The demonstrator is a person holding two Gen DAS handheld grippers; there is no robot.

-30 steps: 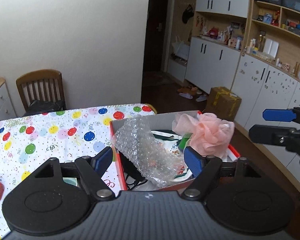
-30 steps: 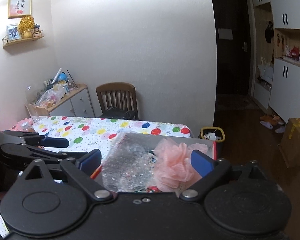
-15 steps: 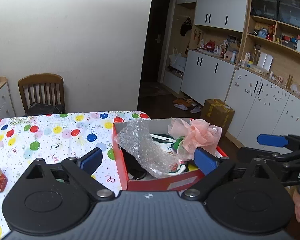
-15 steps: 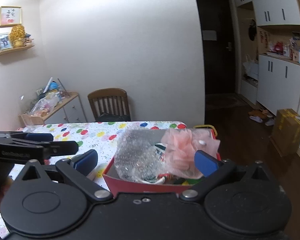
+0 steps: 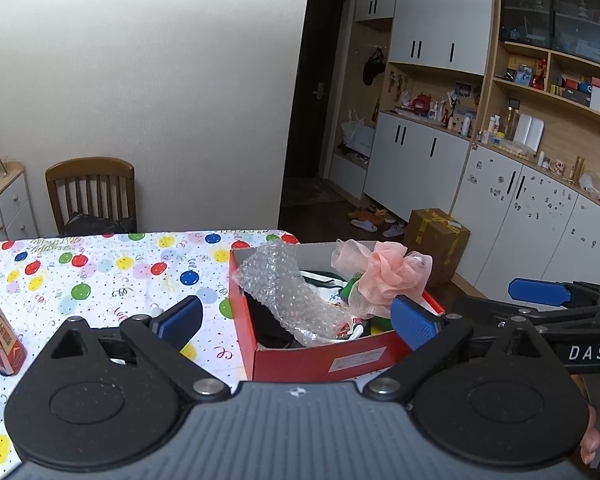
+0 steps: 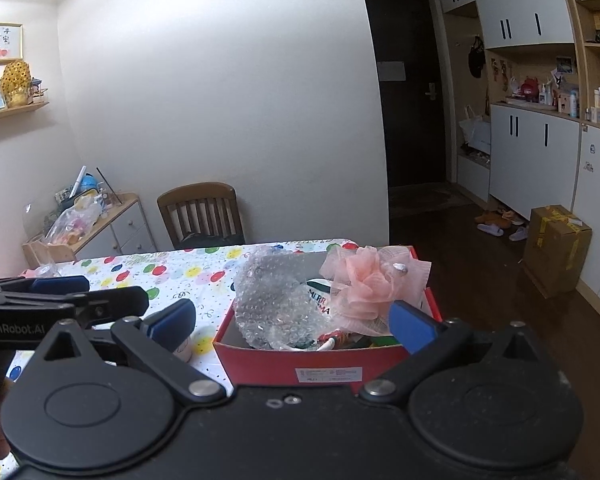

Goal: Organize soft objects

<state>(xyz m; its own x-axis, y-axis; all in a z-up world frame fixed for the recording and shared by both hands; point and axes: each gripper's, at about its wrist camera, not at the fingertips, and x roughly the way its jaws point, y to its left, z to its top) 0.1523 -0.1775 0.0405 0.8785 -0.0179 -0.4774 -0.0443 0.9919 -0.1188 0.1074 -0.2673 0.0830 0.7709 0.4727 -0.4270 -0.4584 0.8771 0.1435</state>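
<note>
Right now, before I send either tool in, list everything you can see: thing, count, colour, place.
box: 1, red, on the table's right end
bubble wrap: 1, clear, in the box, left side, sticking up
mesh puff: 1, pink, on top of the box's right side
cloth: 1, white with green lettering, in the box under the puff
table: 1, balloon-print cover
bottle: 1, orange-red, table's left edge
chair: 1, brown wood, behind the table
carton: 1, brown, on the floor by the cabinets
left tool: blue pads, open, short of the box
right tool: blue pads, open, short of the box
</note>
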